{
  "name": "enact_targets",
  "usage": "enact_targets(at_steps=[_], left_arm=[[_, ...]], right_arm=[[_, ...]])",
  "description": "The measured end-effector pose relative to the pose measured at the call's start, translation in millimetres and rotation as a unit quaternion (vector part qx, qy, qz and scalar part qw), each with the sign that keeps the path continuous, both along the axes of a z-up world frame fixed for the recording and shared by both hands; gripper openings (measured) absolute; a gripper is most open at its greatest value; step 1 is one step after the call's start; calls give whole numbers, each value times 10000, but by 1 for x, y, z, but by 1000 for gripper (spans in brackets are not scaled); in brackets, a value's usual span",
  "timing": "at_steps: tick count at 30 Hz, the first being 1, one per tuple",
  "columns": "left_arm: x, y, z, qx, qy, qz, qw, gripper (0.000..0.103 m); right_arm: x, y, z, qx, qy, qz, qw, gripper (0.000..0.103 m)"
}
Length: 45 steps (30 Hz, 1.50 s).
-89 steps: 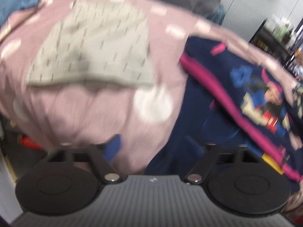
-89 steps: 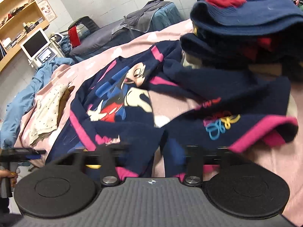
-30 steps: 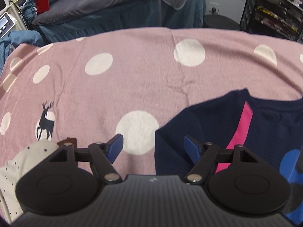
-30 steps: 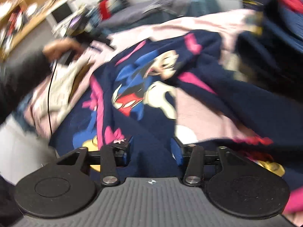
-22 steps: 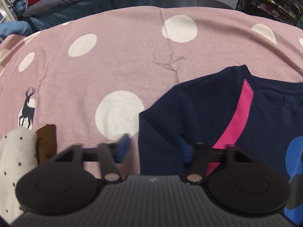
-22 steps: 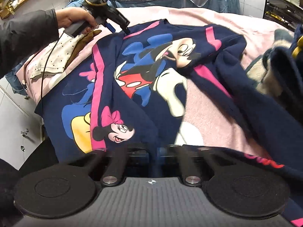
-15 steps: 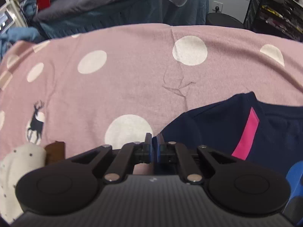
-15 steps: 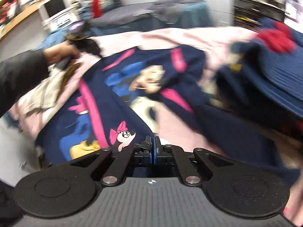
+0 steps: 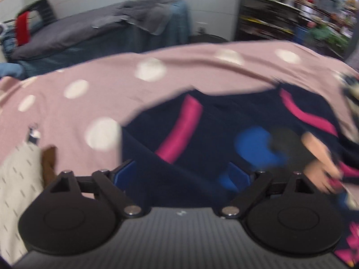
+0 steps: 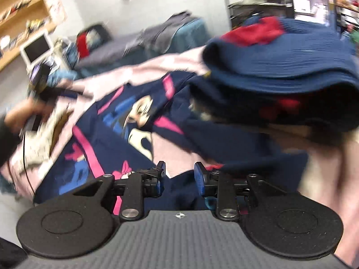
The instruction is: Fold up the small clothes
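I count one navy cartoon sweatshirt (image 10: 125,134) spread on one pink polka-dot bedsheet (image 9: 139,89), and one cream speckled garment (image 9: 15,179) at the sheet's left edge with one brown piece (image 9: 48,163) beside it. At the right edge I see one pile of folded dark blue clothes (image 10: 273,76). One monitor (image 10: 37,49) stands beyond.

Cluttered workroom or lab, not clearly a home. Pink polka-dot sheet (image 9: 157,94) over a bench; grey-covered cot (image 9: 67,33) behind; wooden shelving (image 10: 20,6), small monitor (image 10: 37,47), black metal rack (image 9: 280,20) of supplies, tiled walls.
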<state>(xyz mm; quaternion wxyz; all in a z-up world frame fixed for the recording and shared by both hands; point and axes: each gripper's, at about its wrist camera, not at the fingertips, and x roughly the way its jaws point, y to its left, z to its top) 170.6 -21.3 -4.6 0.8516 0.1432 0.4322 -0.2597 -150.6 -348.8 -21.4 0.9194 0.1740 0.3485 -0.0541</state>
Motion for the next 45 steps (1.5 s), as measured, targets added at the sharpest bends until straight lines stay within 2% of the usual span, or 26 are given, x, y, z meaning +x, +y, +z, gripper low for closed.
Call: enact_targets(at_steps=[1,3,6,8,10,13,16,17,18,19,20,22,24,29,31,32,36,38,42,45], left_arm=[[-22,-2,-3,-35,114,-173,9998,90],[-63,-6,-13,-91,336,-367,9987,91],[-114,-19,-29,6,564,-775,9954,91],[-139,-28,-36,75,575,-957,9937,91],[-155,-34,-40,19,677,-1002,9927,91],[-166,-44,-46,-83,859,-960,9916,91],[-177,-54,-49,26,707,-1020,9923,94],[-179,-56,-50,57,656,-1015,9927,95],[-180,-58,-51,74,660,-972,9931,95],[-181,-59,-50,57,672,-934,9933,95],[-181,-60,-50,61,657,-933,9934,95],[-182,-61,-50,141,604,-973,9933,95],[-184,-62,-50,196,541,-1020,9931,96],[-182,-62,-49,245,558,-1035,9928,98],[-181,-61,-50,243,564,-1033,9928,100],[-180,-61,-50,239,577,-1031,9927,100],[-177,-60,-48,259,638,-1076,9918,100],[-176,-58,-44,204,701,-1114,9911,100],[-176,-40,-30,-158,817,-1016,9913,100],[-172,-10,-14,-281,673,-639,9953,100]], right_arm=[[-9,-3,2,-13,39,-169,9998,51],[-27,-7,1,23,111,-554,9984,59],[-49,-17,-1,35,113,-1168,9931,65],[-51,-18,-6,42,183,-1417,9897,89],[-55,-23,-12,368,99,-1515,9877,90],[-51,-27,-26,916,-98,-1465,9849,84],[-37,-26,-34,1059,-170,-1395,9844,83],[-33,-26,-38,1099,-146,-1421,9836,72],[-28,-27,-40,1194,-145,-1341,9836,57],[-26,-27,-39,1246,-256,-1204,9845,9],[-29,-24,-27,1114,-383,-1111,9868,5],[-32,-20,8,505,-760,-887,9919,5],[-36,-28,52,128,-1288,-823,9882,5],[-60,-67,161,-425,-2364,-1217,9631,5],[-59,-71,193,-860,-2547,-1173,9560,5],[-56,-74,204,-903,-2608,-1140,9544,5],[-17,-74,225,-611,-2657,-659,9598,5],[17,-73,225,-458,-2647,-367,9625,5],[97,-62,221,-52,-2726,-168,9620,5],[140,-22,201,1037,-2593,523,9588,6]])
